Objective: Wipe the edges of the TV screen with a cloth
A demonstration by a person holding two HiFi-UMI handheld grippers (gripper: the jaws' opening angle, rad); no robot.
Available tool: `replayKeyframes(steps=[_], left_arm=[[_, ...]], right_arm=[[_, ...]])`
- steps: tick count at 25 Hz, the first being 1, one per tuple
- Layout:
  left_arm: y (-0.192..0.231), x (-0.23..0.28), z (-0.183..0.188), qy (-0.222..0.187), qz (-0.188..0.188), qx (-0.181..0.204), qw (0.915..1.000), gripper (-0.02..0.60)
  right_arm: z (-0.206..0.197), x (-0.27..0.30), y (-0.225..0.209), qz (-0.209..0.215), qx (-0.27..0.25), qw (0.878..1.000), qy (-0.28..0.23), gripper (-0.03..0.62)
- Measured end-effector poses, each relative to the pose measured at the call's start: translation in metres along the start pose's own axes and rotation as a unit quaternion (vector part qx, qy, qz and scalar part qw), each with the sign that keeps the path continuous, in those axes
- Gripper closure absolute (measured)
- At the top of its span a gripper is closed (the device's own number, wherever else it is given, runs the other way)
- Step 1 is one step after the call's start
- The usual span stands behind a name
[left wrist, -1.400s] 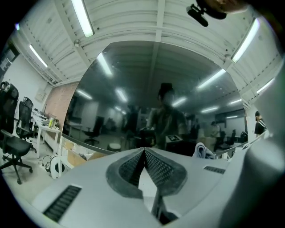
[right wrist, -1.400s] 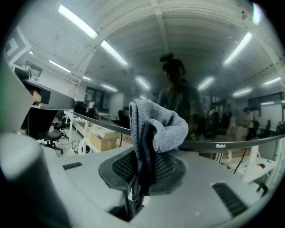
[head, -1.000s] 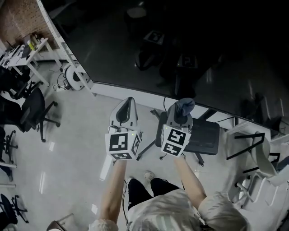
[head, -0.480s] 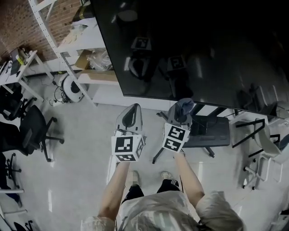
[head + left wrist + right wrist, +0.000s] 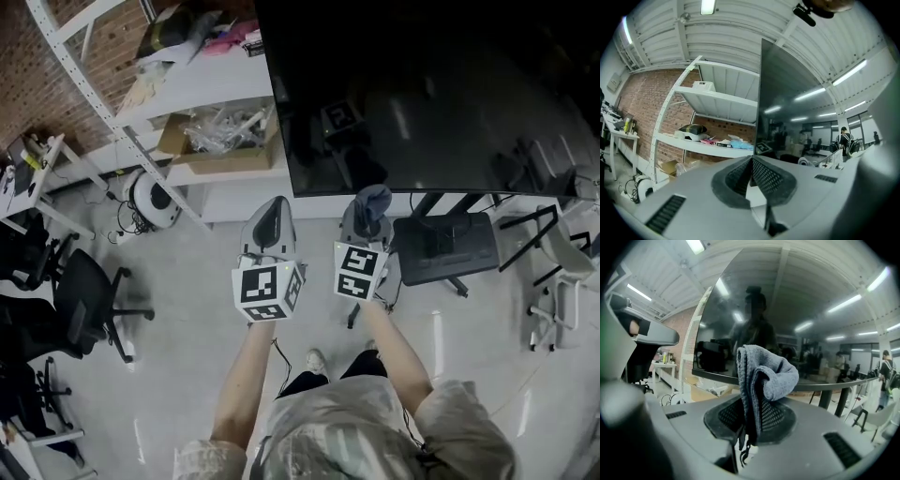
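The big dark TV screen (image 5: 441, 84) fills the upper right of the head view; its bottom edge runs just above both grippers. My right gripper (image 5: 368, 208) is shut on a folded grey cloth (image 5: 761, 376), whose top bunches above the jaws, close below the screen's lower edge (image 5: 740, 377). My left gripper (image 5: 273, 217) is shut with nothing in it, near the screen's lower left corner. In the left gripper view the screen's left edge (image 5: 761, 93) stands upright just ahead of the left gripper (image 5: 751, 161).
A white shelving rack (image 5: 202, 94) with boxes and bags stands left of the screen. Black office chairs (image 5: 80, 300) sit at the left. The TV stand's base (image 5: 445, 246) and a white chair (image 5: 558, 272) are on the floor to the right.
The view has swung, so the screen's lower left corner and the shelves come into sight. Both grippers have kept their grip and stay side by side below the screen.
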State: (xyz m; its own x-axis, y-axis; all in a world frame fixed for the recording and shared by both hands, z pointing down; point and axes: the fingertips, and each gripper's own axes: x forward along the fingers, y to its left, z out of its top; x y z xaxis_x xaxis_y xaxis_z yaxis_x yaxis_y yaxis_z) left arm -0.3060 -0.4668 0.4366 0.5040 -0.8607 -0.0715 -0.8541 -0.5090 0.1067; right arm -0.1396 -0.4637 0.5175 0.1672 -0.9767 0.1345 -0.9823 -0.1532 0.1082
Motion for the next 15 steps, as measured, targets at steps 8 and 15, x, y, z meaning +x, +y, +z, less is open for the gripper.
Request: replayKeyframes(steps=[8,15], left_arm=[[0.041,-0.019,0.007,-0.006,0.009,-0.001,0.9999,0.568],[0.068,-0.038,0.011,-0.010,0.030,-0.001,0.9995,0.568]], right_arm=[[0.007,0.000,0.074,0.040,-0.009,0.999,-0.003,0.530],[0.007,0.000,0.122,0.076,-0.017,0.997,0.003,0.530]])
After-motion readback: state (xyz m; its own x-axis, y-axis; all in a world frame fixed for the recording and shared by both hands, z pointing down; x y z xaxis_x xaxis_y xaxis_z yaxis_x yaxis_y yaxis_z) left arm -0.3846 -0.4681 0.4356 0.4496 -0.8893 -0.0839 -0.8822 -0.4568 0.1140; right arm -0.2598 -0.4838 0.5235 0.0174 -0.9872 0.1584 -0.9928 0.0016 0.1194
